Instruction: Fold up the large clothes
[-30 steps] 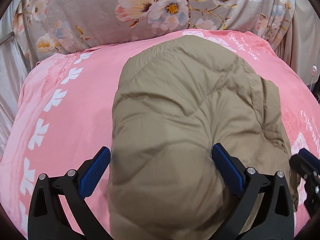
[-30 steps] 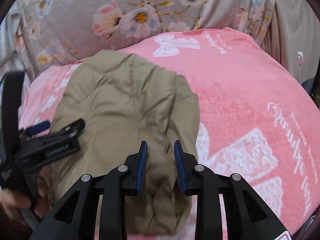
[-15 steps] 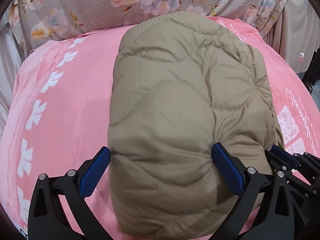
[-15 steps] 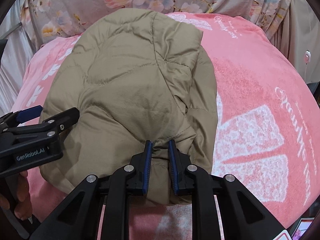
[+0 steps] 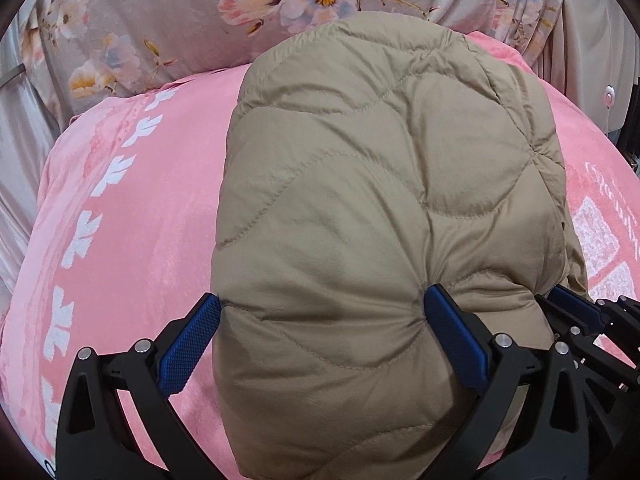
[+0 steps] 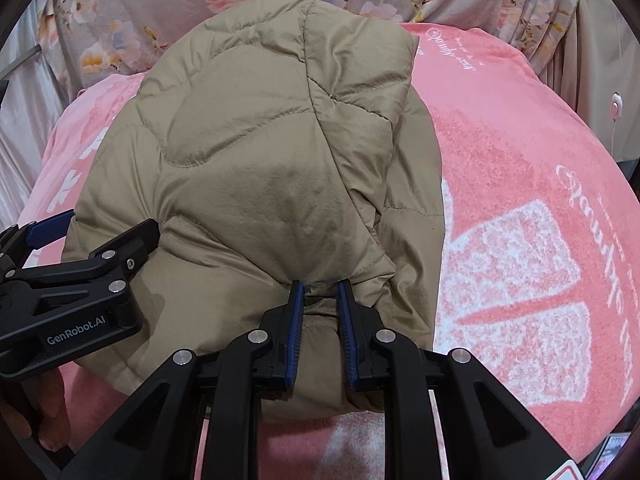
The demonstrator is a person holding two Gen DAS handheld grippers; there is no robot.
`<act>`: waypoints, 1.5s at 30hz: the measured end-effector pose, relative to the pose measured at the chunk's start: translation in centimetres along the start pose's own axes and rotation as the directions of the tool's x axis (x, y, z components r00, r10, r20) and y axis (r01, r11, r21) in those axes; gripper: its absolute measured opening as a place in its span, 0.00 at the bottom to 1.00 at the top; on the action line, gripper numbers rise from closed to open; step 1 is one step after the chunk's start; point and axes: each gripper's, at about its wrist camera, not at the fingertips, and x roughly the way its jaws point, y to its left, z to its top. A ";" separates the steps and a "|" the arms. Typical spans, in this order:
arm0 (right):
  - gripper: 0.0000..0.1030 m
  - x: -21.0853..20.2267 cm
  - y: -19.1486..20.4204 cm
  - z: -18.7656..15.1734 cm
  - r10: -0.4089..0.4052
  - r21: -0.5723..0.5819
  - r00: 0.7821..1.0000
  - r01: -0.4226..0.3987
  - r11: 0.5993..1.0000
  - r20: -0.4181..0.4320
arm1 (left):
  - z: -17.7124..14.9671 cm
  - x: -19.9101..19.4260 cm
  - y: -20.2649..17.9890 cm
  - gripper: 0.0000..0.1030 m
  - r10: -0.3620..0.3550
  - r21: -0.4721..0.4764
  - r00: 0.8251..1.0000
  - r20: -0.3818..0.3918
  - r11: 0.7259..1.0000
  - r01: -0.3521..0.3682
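A tan quilted jacket (image 5: 372,208) lies folded into a thick bundle on the pink blanket (image 5: 132,240); it also fills the right wrist view (image 6: 260,168). My left gripper (image 5: 320,320) straddles the bundle's near end, its jaws wide with the blue pads (image 5: 452,328) pressed into the padding on both sides. My right gripper (image 6: 322,292) is shut on a bunched fold at the jacket's near right edge. The left gripper shows at the left of the right wrist view (image 6: 96,232). The right gripper shows at the right edge of the left wrist view (image 5: 576,308).
The pink blanket (image 6: 520,208) with white bow and leaf prints covers the bed. A grey floral cover (image 5: 200,20) lies at the bed's far end. Beige curtains (image 6: 608,60) and a small white switch (image 6: 615,106) are at the far right.
The right jaws closed from a narrow gap onto the jacket's edge. Both grippers then carried the bundle forward over the blanket, and it rose in view.
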 end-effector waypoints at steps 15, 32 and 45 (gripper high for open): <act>0.17 0.5 -0.3 -0.1 0.009 0.005 1.000 -0.009 1.000 0.016 | -0.4 0.4 -0.7 0.96 0.035 0.010 0.999 0.024 0.999 -0.036; 0.52 2.1 -14.0 3.8 0.347 0.440 0.936 -0.289 0.850 -0.054 | 3.2 2.7 11.1 0.95 -0.371 -0.407 0.926 -0.067 0.857 0.314; 0.53 8.1 -10.3 4.2 0.621 0.559 0.779 -0.479 0.677 -0.085 | 4.7 6.3 9.6 0.96 -0.513 -0.460 0.851 -0.111 0.786 0.413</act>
